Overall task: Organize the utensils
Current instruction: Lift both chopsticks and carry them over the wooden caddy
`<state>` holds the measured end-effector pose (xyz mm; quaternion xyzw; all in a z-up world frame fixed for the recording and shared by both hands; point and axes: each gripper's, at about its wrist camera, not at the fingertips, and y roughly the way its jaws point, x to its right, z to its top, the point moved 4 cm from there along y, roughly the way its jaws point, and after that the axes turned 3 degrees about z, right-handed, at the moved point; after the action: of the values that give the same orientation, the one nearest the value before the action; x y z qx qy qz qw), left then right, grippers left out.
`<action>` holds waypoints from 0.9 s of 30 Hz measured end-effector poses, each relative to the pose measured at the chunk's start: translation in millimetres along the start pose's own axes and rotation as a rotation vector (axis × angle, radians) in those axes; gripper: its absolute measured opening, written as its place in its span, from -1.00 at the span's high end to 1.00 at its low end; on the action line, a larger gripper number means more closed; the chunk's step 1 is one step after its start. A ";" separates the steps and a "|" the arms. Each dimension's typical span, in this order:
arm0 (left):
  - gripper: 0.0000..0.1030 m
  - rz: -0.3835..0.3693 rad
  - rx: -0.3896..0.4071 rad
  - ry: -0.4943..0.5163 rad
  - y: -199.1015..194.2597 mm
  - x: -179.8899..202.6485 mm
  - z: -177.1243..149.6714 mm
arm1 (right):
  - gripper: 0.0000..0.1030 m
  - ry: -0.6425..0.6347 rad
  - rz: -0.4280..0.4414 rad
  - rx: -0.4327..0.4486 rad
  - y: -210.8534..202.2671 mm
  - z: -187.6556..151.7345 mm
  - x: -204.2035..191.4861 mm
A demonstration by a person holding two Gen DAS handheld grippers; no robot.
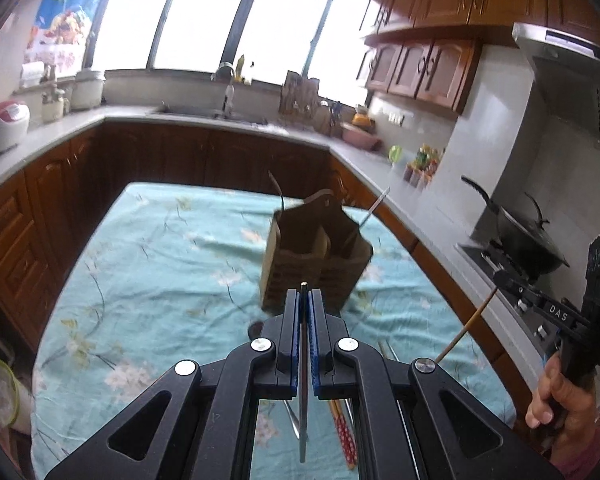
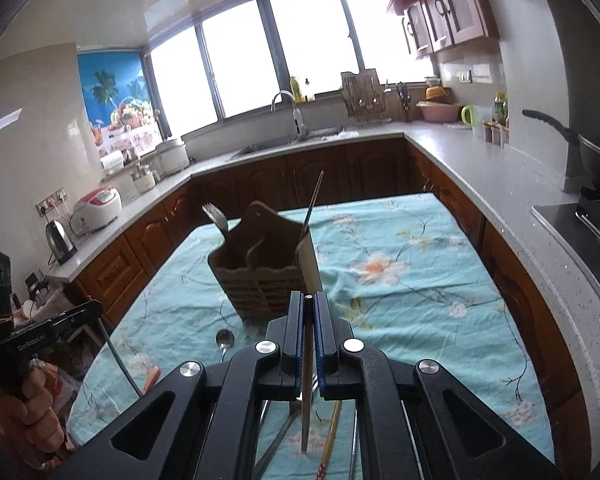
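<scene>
Pinching a thin metal utensil [image 1: 303, 392] between narrow jaws, the left hand-held gripper [image 1: 304, 300] hangs over the bench [image 1: 148, 240], as does the right hand-held gripper [image 2: 309, 304], clamped on a slim chopstick [image 2: 307, 400]. Loose chopsticks [image 1: 343, 432] and a spoon [image 2: 225, 340] lie on the floral turquoise cloth, with the wooden utensil holder [image 2: 260, 276] just beyond, holding a fork [image 2: 216, 216]. Farther off, dark cabinets, a grey counter [image 2: 480, 168], sink [image 2: 284, 142] and bright windows [image 2: 284, 40] wrap the room.

Both wrist views raised above teal floral tablecloth [image 1: 148, 248] [image 2: 400, 240], facing window wall. Left looks from table's left, right from its right. Shared: brown wooden slatted utensil caddy [image 1: 314, 256] [image 2: 260, 276], near, centred.
</scene>
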<state>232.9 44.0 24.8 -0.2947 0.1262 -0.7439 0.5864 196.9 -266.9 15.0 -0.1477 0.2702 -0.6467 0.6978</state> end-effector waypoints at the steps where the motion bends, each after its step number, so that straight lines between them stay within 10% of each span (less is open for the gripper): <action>1: 0.96 -0.003 0.014 -0.005 -2.4 -0.1 1.2 | 0.91 0.003 0.000 0.010 -0.8 1.5 -0.1; 27: 0.96 -0.011 0.301 -0.146 54.6 -29.3 77.6 | 0.91 0.065 0.027 0.279 17.4 89.7 -8.4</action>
<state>326.0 68.7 48.8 -0.2576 -0.0309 -0.7341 0.6275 262.0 -269.4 79.6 -0.0245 0.2021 -0.6731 0.7110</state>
